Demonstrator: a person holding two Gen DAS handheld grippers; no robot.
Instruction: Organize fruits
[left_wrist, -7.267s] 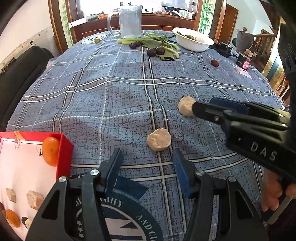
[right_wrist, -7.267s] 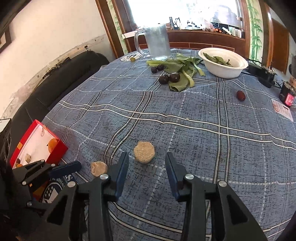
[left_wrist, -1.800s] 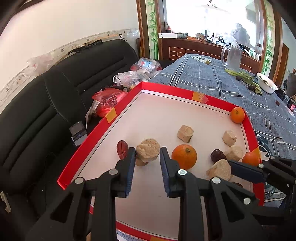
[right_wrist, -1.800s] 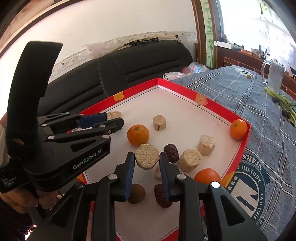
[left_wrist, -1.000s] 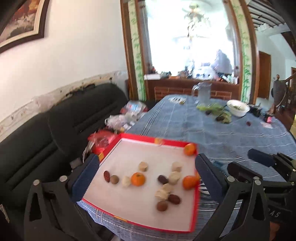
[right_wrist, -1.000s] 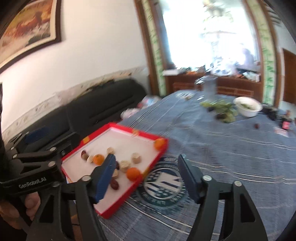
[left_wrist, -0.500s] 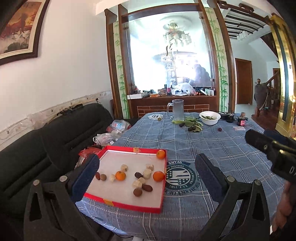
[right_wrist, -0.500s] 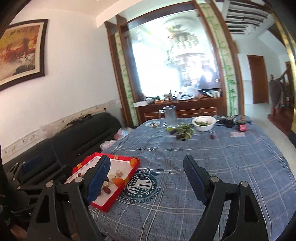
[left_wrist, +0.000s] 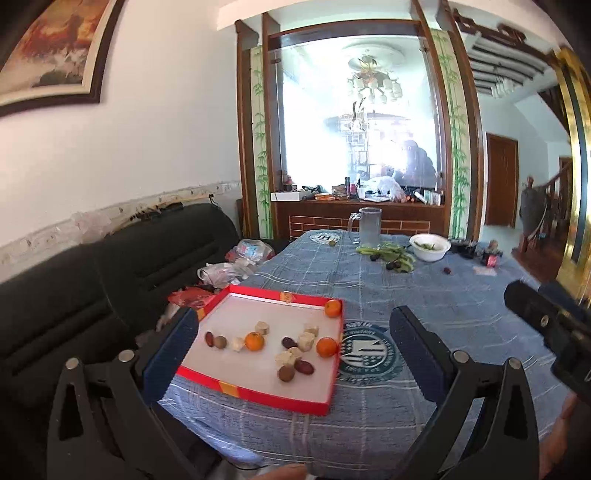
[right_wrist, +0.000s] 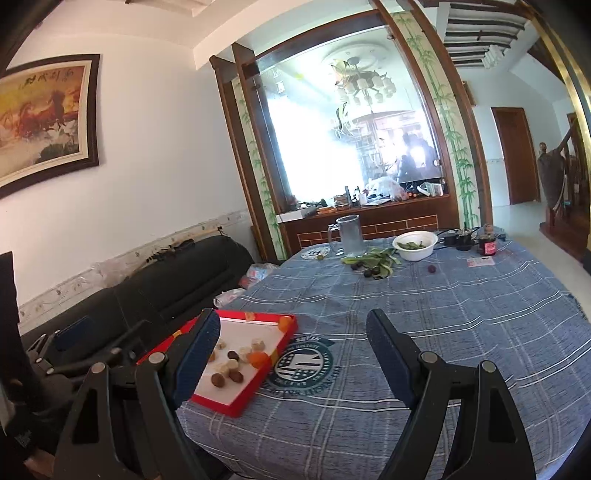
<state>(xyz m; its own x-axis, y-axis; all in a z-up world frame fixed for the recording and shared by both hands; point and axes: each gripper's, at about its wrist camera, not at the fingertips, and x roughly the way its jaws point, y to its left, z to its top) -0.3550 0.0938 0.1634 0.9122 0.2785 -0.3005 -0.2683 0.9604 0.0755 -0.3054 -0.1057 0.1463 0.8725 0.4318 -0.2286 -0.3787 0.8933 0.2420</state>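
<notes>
A red-rimmed tray (left_wrist: 258, 391) sits at the near left corner of the blue checked table (left_wrist: 461, 306). It holds oranges (left_wrist: 255, 340), pale cakes (left_wrist: 306, 340) and dark fruits (left_wrist: 303, 366). The tray also shows in the right wrist view (right_wrist: 240, 404). My left gripper (left_wrist: 291, 352) is wide open and empty, held well back and above the tray. My right gripper (right_wrist: 290, 360) is wide open and empty, also raised off the table; it shows in the left wrist view (left_wrist: 546, 325) at the right.
At the far end stand a glass pitcher (left_wrist: 365, 227), a white bowl (left_wrist: 430, 246), green leaves with dark plums (left_wrist: 391, 258) and a lone red fruit (left_wrist: 447, 270). A black sofa (left_wrist: 92, 288) with bags runs along the table's left side.
Both grippers let go of their cakes in the tray, opened wide and pulled back and up from the table. Over the last half second they moved only slightly.
</notes>
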